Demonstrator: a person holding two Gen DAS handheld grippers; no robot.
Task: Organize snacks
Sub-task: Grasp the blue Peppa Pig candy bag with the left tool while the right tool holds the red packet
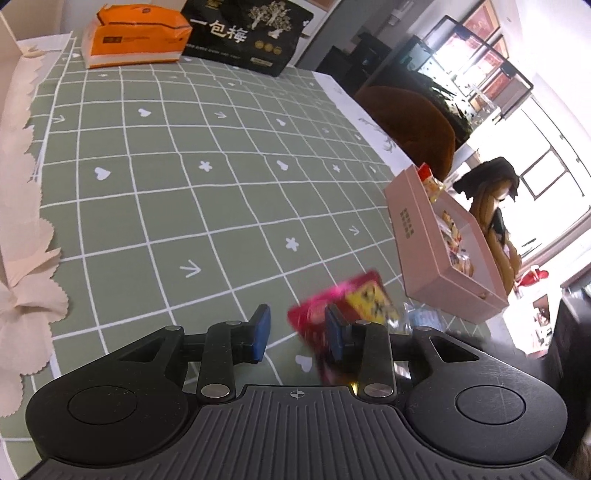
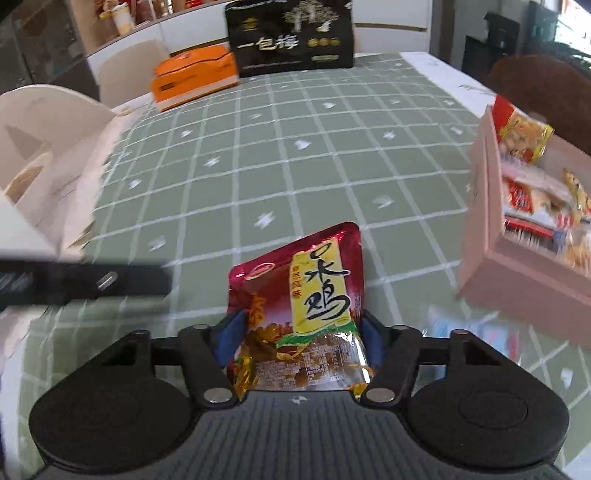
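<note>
**Two tongs over the green grid, one red packet in play**

Plenty of open room across the middle of the surface point(image 1: 207, 192), a green cloth with a white grid, hearts and arrows. Its far edge is lined by an orange tissue pack point(image 1: 136, 35) and a black bag with gold characters point(image 1: 247, 33), side by side. Along the left edge runs a scalloped paper-like fringe point(image 1: 26, 206). On the right edge sits the pink box point(image 1: 417, 236), open on top, snack packets point(image 2: 528, 184) piled inside it, one red-and-yellow packet point(image 2: 517, 129) standing up at its far end.

Now the right tongs point(image 2: 299, 341): jaws part-way in, blue pads pressing both sides of the red snack packet point(image 2: 314, 295), which stands up between them with its yellow label facing the camera, clear of the cloth ahead. The pink box lies close off to the right of the packet, its near wall the first thing in the way on that side. A dark blurred bar point(image 2: 85, 282) cuts in from the left, well apart from the packet.

Over to the left tongs point(image 1: 297, 330): jaws set narrow, nothing between the pads, bare cloth under them. Seen from here the red packet is a blur just behind the right-hand pad, between these tongs and the pink box. Beyond the surface's right edge, a brown chair back point(image 1: 413, 125).
</note>
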